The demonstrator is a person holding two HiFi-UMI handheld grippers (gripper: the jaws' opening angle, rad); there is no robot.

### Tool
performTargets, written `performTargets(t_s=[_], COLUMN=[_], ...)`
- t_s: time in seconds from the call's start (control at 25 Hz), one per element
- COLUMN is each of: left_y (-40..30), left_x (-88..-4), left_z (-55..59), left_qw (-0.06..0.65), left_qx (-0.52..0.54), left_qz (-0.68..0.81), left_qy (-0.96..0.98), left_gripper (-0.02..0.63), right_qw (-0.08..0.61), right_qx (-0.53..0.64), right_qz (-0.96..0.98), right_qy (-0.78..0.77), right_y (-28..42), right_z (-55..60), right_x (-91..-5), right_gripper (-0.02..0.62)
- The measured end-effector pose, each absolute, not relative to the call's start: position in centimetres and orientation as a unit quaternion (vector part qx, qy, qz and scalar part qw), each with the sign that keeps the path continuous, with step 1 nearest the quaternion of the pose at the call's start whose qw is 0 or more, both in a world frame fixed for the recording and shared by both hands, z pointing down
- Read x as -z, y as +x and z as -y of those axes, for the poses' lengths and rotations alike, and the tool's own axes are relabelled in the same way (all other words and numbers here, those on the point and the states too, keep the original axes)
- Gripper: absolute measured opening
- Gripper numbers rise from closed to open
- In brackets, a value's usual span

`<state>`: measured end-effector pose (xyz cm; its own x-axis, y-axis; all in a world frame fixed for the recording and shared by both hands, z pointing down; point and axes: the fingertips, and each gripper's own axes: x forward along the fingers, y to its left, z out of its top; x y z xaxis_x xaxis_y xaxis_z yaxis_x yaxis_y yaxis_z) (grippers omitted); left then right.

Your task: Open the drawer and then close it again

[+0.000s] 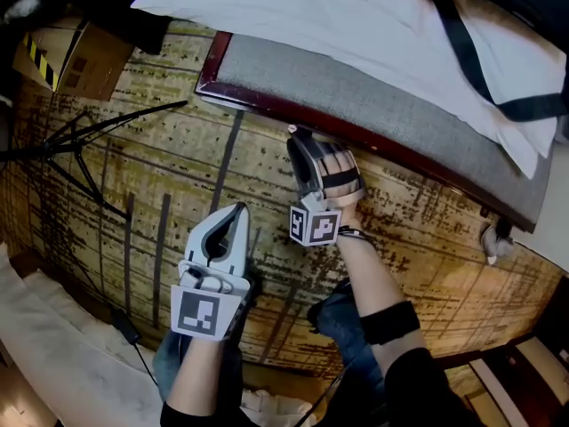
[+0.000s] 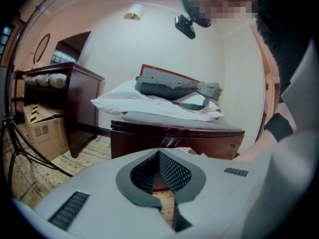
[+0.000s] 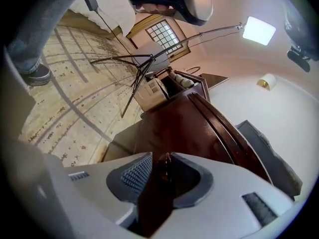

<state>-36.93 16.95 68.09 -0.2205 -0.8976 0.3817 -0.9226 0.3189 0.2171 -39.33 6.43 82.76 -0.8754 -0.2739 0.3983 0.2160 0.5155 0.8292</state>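
Observation:
A low dark wooden cabinet (image 1: 267, 103) with a grey padded top (image 1: 356, 87) stands ahead of me; its drawer front (image 3: 184, 128) fills the right gripper view. My right gripper (image 1: 298, 137) is up against that front. Its jaws (image 3: 160, 159) are closed around a small dark drawer knob (image 3: 165, 166), with the pads against it. My left gripper (image 1: 238, 210) hangs lower left over the floor, well short of the cabinet (image 2: 174, 136). It (image 2: 159, 156) is shut with nothing between its pads.
White pillows (image 1: 356, 7) and a black strap lie on the cabinet top. A black tripod (image 1: 80, 149) and a cardboard box (image 1: 76, 56) stand to the left. A taller dark cabinet (image 2: 75, 98) is at the far left. White cloth (image 1: 53, 345) lies near my left leg.

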Motion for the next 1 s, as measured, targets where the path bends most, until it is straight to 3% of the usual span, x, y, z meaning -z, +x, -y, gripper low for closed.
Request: performTargets(t_s=[0.16,1.0], left_y=[-36.9,-36.5], left_x=[-67.9,-67.9], left_z=[-16.9,-16.5], left_qw=[0.219,0.213], left_qx=[-0.028,-0.045], left_qz=[0.78,0.779], left_qy=[0.586,0.588], left_gripper=[0.003,0.003], right_qw=[0.238,0.239], right_qx=[0.496,0.474], right_qz=[0.834,0.847], right_qy=[0.032,0.014], right_y=[-39.6,-38.4], right_z=[-6.3,-8.6], right_x=[-82.3,-82.1], right_gripper=[0.076,0.075])
